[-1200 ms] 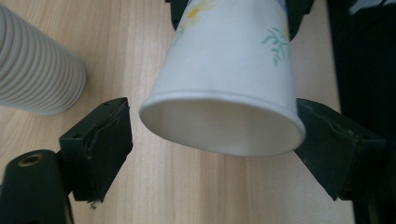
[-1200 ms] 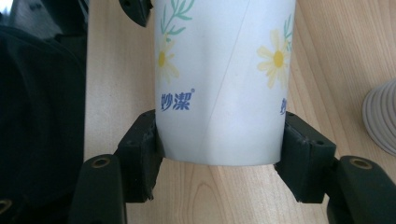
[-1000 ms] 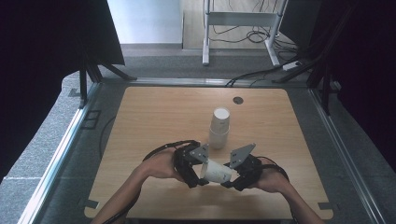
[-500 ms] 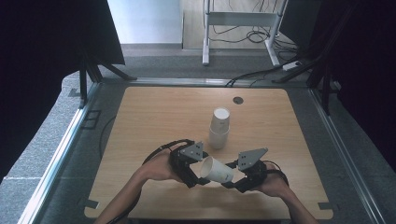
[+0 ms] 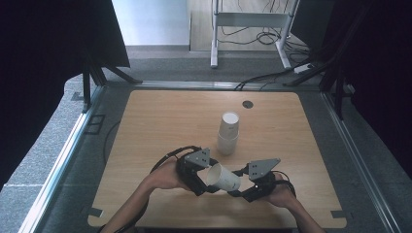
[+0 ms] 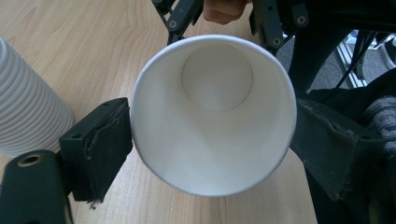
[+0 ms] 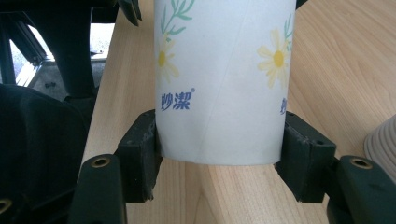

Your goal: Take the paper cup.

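A: Since the earlier frame both hands have dropped lower and tilted the white paper cup with daisy print (image 5: 222, 177); the ribbed white cup stack (image 5: 228, 134) is unmoved.

B: Axis?

A: Roughly horizontal, above the wooden table (image 5: 160, 121). Mouth faces the left gripper (image 5: 200, 179), base end the right gripper (image 5: 247, 186).

B: Jaws?

A: Left pair hugs the rim, prob. touching. Right pair pinches the base sides.

B: View diffs?

A: Left gripper view shows the empty inside; right gripper view shows the print.
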The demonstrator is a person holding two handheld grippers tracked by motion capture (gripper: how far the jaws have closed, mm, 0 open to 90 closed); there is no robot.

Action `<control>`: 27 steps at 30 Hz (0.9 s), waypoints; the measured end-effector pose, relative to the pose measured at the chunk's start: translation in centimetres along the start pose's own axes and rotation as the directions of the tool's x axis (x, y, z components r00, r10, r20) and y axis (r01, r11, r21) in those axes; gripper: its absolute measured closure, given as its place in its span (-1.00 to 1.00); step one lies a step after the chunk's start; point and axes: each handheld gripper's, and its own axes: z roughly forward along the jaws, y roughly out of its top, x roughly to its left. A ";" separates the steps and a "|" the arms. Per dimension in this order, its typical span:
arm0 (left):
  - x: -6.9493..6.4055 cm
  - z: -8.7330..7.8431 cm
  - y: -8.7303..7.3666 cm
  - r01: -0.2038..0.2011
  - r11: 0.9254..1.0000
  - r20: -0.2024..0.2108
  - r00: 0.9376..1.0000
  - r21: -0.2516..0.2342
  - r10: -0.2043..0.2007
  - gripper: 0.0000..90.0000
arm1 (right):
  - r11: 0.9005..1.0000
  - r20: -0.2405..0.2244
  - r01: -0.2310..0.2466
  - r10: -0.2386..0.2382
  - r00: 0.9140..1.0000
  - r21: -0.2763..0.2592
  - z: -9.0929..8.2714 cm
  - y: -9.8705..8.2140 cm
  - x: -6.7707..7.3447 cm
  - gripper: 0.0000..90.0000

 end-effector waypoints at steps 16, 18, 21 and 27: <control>0.3 -0.1 -0.5 0.000 1.000 -0.003 1.000 -0.030 0.000 -0.41 | 1.000 -0.007 0.002 -0.002 1.000 -0.020 0.2 -0.1 -0.1 -0.17; 0.3 -0.1 -0.5 -0.003 0.999 -0.003 1.000 -0.032 0.003 -0.37 | 1.000 -0.009 0.004 -0.004 1.000 -0.016 0.3 -0.1 -0.2 -0.17; 0.2 -0.1 -0.6 -0.012 0.999 -0.004 1.000 -0.032 0.012 -0.33 | 1.000 -0.009 0.005 -0.005 1.000 -0.014 0.3 0.0 -0.2 -0.18; 0.2 -0.2 -0.7 -0.017 0.999 -0.009 1.000 -0.028 0.017 -0.24 | 1.000 -0.007 -0.002 0.002 1.000 0.001 0.6 -0.1 -0.2 -0.18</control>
